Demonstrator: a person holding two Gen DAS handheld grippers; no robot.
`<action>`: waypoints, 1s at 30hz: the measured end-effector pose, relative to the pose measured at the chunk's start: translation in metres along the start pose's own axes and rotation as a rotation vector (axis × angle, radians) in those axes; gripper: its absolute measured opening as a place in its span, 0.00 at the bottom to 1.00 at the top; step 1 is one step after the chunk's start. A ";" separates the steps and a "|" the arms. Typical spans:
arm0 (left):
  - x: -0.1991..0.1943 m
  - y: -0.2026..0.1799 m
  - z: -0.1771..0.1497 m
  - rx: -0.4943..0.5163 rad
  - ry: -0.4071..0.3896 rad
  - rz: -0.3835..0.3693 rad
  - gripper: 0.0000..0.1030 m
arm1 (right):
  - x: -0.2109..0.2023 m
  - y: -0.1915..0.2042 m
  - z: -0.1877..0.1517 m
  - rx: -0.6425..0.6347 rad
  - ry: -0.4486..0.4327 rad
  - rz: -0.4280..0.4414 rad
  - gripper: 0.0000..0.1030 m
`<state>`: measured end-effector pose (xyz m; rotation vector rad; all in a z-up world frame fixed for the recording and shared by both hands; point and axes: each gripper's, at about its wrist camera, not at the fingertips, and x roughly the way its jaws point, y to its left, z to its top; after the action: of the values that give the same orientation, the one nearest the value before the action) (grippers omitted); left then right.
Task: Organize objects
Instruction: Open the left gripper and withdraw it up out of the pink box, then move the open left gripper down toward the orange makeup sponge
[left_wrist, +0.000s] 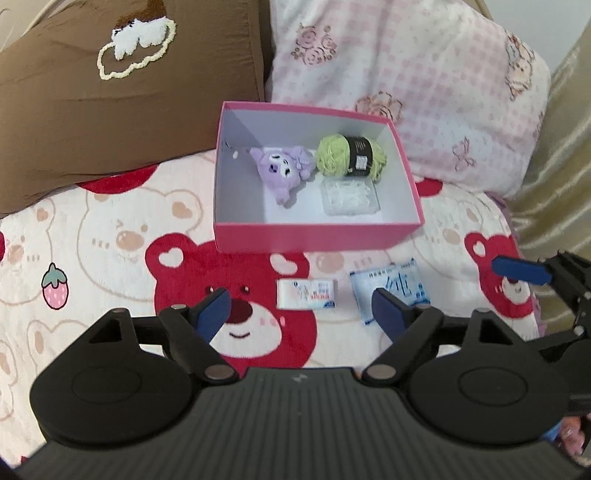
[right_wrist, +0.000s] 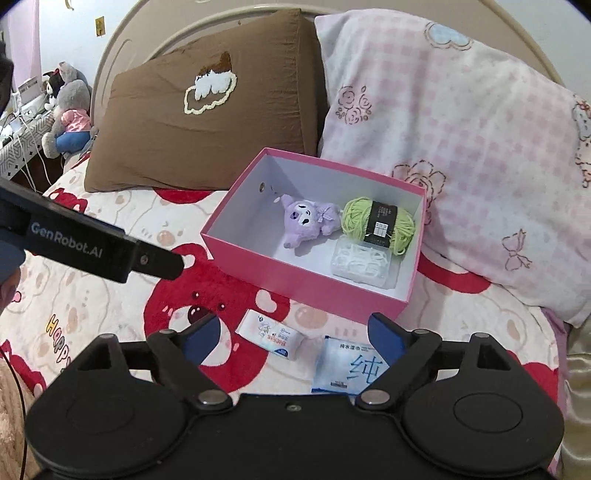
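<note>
Both claws are spread wide with nothing in them: our left gripper (left_wrist: 301, 314) hangs over the small white wipes packet (left_wrist: 307, 294), our right gripper (right_wrist: 291, 338) over the pale blue tissue pack (right_wrist: 349, 365) beside it, both packs lying flat on the bear-print fleece blanket (right_wrist: 110, 306). We'd come down steeply, straddle each pack's short sides, and press lightly since the fleece gives. Beyond them, the open pink cardboard box (right_wrist: 295, 295) already holds a purple plush toy (right_wrist: 308, 221), a green yarn ball (right_wrist: 378, 223) and a clear plastic case (right_wrist: 364, 264); its bare left half looks best for dropping both.
</note>
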<state>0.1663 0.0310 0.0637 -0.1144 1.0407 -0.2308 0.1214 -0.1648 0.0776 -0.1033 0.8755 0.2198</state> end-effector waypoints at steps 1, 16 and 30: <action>-0.001 -0.001 -0.003 0.009 0.002 -0.003 0.84 | -0.003 -0.001 -0.003 0.001 0.001 0.002 0.87; 0.002 0.000 -0.051 0.076 0.080 -0.013 0.94 | -0.019 0.002 -0.059 -0.053 0.040 0.062 0.87; 0.023 -0.014 -0.087 0.148 0.162 -0.071 0.94 | -0.002 0.032 -0.092 -0.192 0.041 0.124 0.87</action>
<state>0.1000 0.0132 0.0038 0.0014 1.1778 -0.3861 0.0433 -0.1505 0.0207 -0.2331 0.9008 0.4195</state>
